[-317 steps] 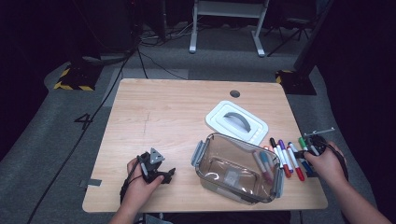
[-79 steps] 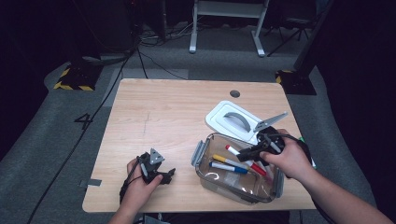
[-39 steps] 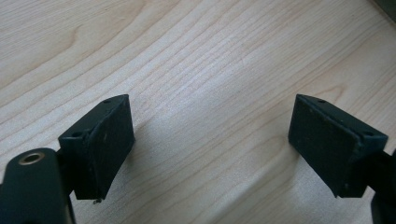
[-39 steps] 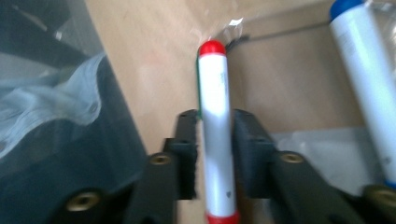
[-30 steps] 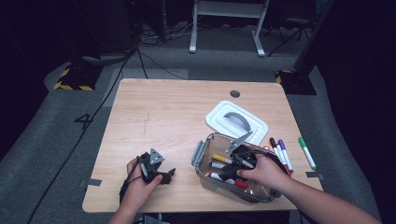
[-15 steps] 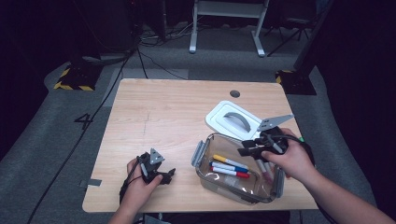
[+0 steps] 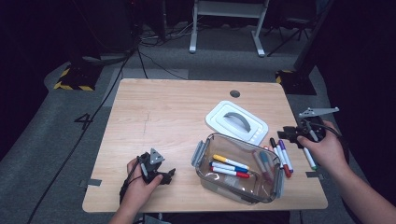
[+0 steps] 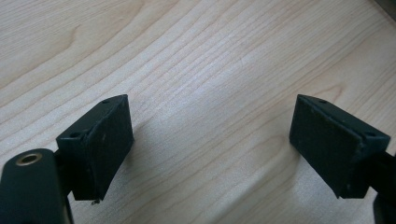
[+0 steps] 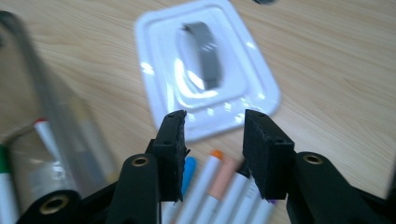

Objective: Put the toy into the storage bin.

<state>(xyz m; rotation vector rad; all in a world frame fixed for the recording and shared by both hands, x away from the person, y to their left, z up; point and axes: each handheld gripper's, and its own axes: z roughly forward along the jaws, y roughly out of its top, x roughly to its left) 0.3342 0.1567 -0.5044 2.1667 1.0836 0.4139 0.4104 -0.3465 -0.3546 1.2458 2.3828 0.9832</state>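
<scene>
Three pens [image 7: 229, 166] lie flat in the clear box [image 7: 238, 187], and two more lean inside by its right wall. Some pens [image 7: 281, 157] are not in yet. They lie in a row on the table [image 7: 154, 112], just right of the box. So the job looks about half done, and the white lid [image 7: 236, 122] has to go on last. It lies flat behind the box, near it.

From big to small: dark floor with cables lies all around, and a white stand rises at the back. Black and yellow tape marks the floor at the left. The table is pale wood with a small dark hole near its far edge.

The right gripper [image 7: 293, 134] hangs just above the loose pens. Its jaws stand partly open with nothing between them. In its own view the pen tips [image 9: 215, 183] lie right below the jaws. The left gripper [image 7: 163, 175] rests low at the near left, well apart from the box. Its jaws are wide and hold nothing, with bare wood under them
</scene>
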